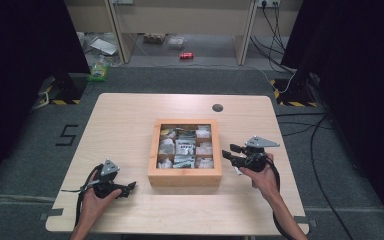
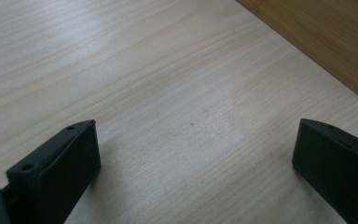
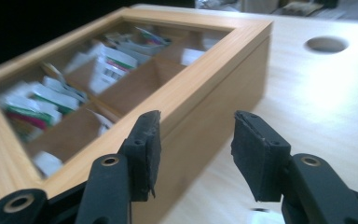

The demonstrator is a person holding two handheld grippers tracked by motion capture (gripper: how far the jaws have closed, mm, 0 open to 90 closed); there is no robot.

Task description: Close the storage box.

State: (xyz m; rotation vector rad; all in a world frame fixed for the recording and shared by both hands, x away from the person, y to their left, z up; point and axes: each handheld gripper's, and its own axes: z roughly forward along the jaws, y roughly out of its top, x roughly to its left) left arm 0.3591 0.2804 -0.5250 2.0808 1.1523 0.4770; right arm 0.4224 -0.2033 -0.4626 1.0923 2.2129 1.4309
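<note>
Right claw (image 3: 193,154), jaws apart and empty, nears the right wall of the wooden tea box (image 1: 184,177) at mid-desk (image 1: 125,120), left claw (image 1: 130,188) open beside it; a misjudged approach could shove the box.

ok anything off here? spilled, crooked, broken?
Nothing stands out. The wooden box sits square on the table, its packets all inside the compartments. The left gripper rests open on bare wood; the right gripper hovers open by the box's right wall. The clutter is on the floor beyond the table.
</note>
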